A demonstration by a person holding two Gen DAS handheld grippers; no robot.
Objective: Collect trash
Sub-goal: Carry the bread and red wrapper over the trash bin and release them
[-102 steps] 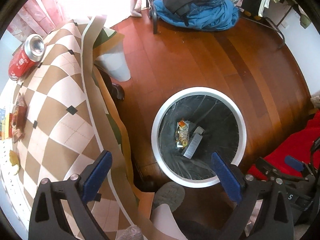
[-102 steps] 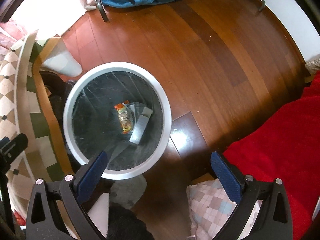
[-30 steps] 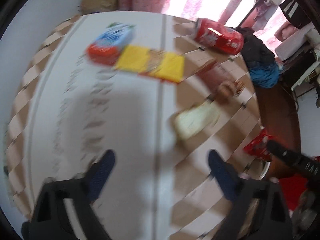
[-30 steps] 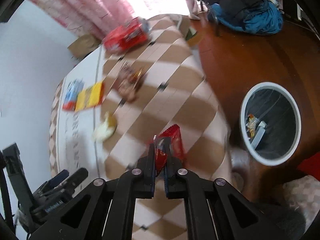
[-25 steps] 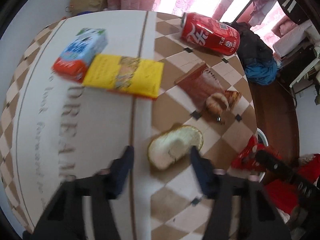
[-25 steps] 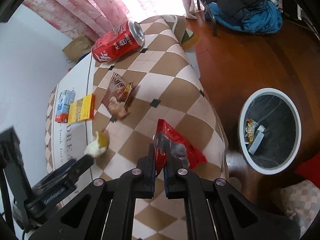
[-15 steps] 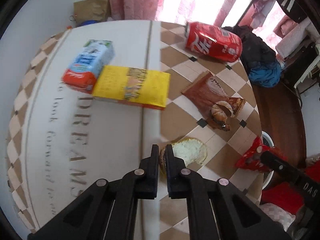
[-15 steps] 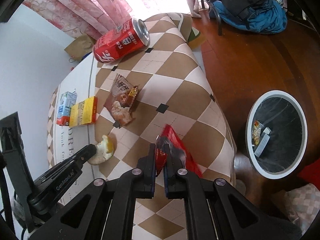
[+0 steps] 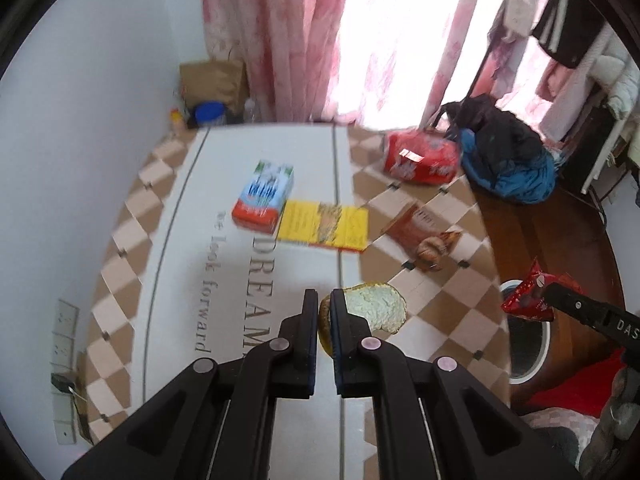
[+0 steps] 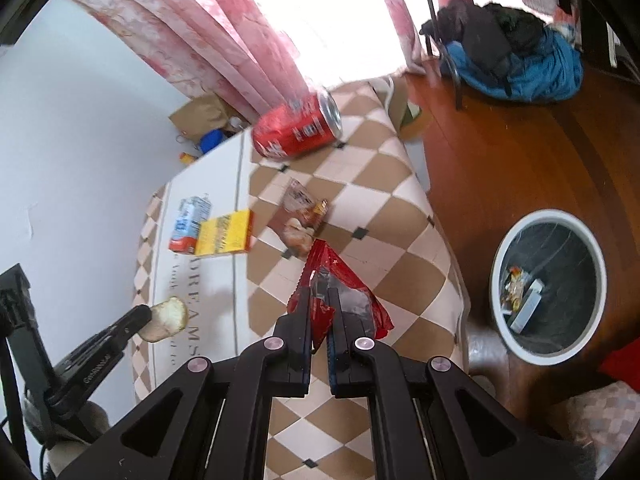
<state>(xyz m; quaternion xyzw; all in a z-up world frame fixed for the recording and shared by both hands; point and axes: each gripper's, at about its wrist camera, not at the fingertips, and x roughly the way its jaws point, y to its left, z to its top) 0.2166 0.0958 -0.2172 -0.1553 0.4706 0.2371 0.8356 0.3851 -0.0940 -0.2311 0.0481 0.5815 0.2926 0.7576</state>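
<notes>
My left gripper [image 9: 325, 300] is shut on a slice of bread [image 9: 374, 312] and holds it above the checkered tablecloth [image 9: 424, 332]; the bread also shows in the right wrist view [image 10: 166, 318]. My right gripper [image 10: 319, 296] is shut on a red snack wrapper [image 10: 340, 276], lifted over the table; it also shows in the left wrist view [image 9: 528, 294]. On the table lie a red can [image 10: 296, 130], a brown snack packet [image 10: 302, 216], a yellow box [image 10: 226, 232] and a blue-and-red carton [image 10: 188, 222]. The white-rimmed bin [image 10: 548, 284] stands on the floor to the right.
Pink curtains [image 9: 280, 40] hang behind the table. A chair with blue and dark clothes [image 10: 512, 52] stands on the wooden floor [image 10: 500, 152]. A paper bag [image 9: 212, 80] and a blue-lidded jar [image 9: 208, 114] sit by the wall.
Both grippers left the bin and came over the table. The right shut on the red wrapper and lifted it. The left closed on the bread slice and has raised it off the cloth.
</notes>
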